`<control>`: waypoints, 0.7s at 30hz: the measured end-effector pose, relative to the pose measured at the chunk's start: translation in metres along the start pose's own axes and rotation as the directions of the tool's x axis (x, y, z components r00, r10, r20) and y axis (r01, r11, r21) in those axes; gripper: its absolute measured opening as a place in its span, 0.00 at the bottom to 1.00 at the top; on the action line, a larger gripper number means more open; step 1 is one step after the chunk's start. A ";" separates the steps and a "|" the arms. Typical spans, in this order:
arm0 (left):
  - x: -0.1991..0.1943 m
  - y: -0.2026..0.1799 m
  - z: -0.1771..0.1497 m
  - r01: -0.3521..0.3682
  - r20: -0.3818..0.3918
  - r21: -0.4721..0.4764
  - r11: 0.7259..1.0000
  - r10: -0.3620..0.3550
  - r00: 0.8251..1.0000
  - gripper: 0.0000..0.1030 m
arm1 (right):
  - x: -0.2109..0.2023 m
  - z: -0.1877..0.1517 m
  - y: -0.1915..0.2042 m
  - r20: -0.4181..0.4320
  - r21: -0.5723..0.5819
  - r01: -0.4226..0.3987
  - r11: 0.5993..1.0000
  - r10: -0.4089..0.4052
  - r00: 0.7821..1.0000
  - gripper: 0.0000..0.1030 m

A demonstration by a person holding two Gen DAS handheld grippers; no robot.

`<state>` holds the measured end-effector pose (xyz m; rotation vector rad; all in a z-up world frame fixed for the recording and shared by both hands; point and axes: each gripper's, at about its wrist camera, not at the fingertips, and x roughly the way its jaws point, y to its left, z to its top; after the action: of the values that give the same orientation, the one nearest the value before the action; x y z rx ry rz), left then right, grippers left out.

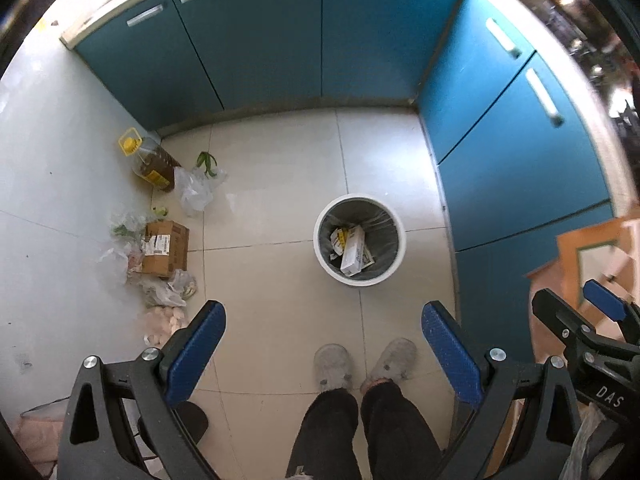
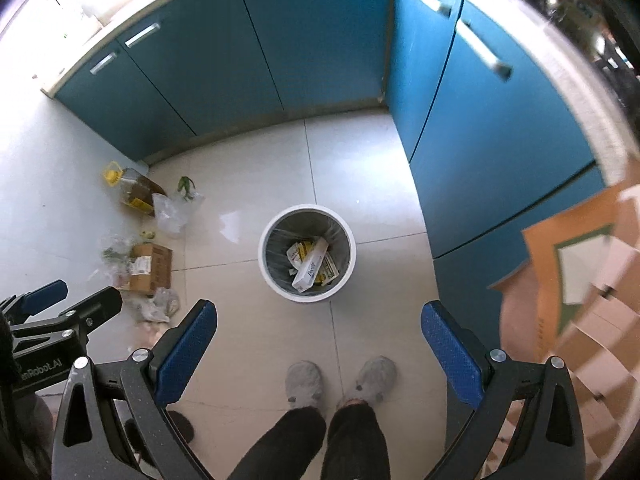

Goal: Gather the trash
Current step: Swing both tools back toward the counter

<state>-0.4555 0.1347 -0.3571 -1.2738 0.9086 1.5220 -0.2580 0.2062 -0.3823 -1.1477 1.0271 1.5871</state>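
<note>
A white round trash bin (image 1: pixel 320 240) (image 2: pixel 264 256) with a grey liner stands on the tiled floor and holds a white carton (image 1: pixel 353 251) (image 2: pixel 310 265) and crumpled packaging. My left gripper (image 1: pixel 322 316) is open and empty, held high above the floor. My right gripper (image 2: pixel 318 314) is open and empty too, also high, with the bin ahead of it. Trash lies at the left by the wall: a cardboard box (image 1: pixel 166 248) (image 2: pixel 150 267), clear plastic bags (image 1: pixel 196 188) (image 2: pixel 172 210), green vegetable scraps (image 1: pixel 207 162) (image 2: pixel 185 187) and pale peelings (image 1: pixel 164 322).
An oil bottle (image 1: pixel 152 162) (image 2: pixel 134 192) with a yellow cap lies by the blue cabinets (image 1: pixel 260 48) (image 2: pixel 240 56). More blue cabinets (image 1: pixel 512 152) (image 2: pixel 492 140) line the right. A brown cardboard sheet (image 1: pixel 588 252) (image 2: pixel 568 272) is at far right. The person's grey slippers (image 1: pixel 334 366) (image 2: pixel 304 382) stand below.
</note>
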 end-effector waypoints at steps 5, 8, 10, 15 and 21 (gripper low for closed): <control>-0.058 0.004 -0.012 -0.001 0.046 0.016 1.000 0.000 0.999 0.97 | -0.068 -0.013 0.008 0.031 0.017 -0.013 1.000 0.013 0.999 1.00; -0.092 0.003 -0.019 -0.033 0.085 0.028 0.999 0.031 0.996 0.97 | -0.107 -0.024 0.008 0.063 0.032 -0.038 0.999 0.035 0.997 1.00; -0.115 -0.002 -0.022 -0.064 0.121 0.037 0.997 0.059 0.991 0.97 | -0.130 -0.031 0.003 0.086 0.057 -0.069 0.996 0.064 0.994 1.00; -0.167 -0.032 -0.015 -0.102 0.269 0.078 0.992 0.078 0.960 0.97 | -0.185 -0.045 -0.026 0.166 0.153 -0.209 0.966 0.183 0.969 1.00; -0.215 -0.126 -0.010 -0.128 0.421 0.208 0.970 0.029 0.907 0.97 | -0.239 -0.078 -0.092 0.306 0.303 -0.255 0.918 0.159 0.939 1.00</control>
<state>-0.3238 0.1226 -0.1458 -0.7116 0.8317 1.6152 -0.1119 0.1101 -0.1798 -0.5780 1.2072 1.6005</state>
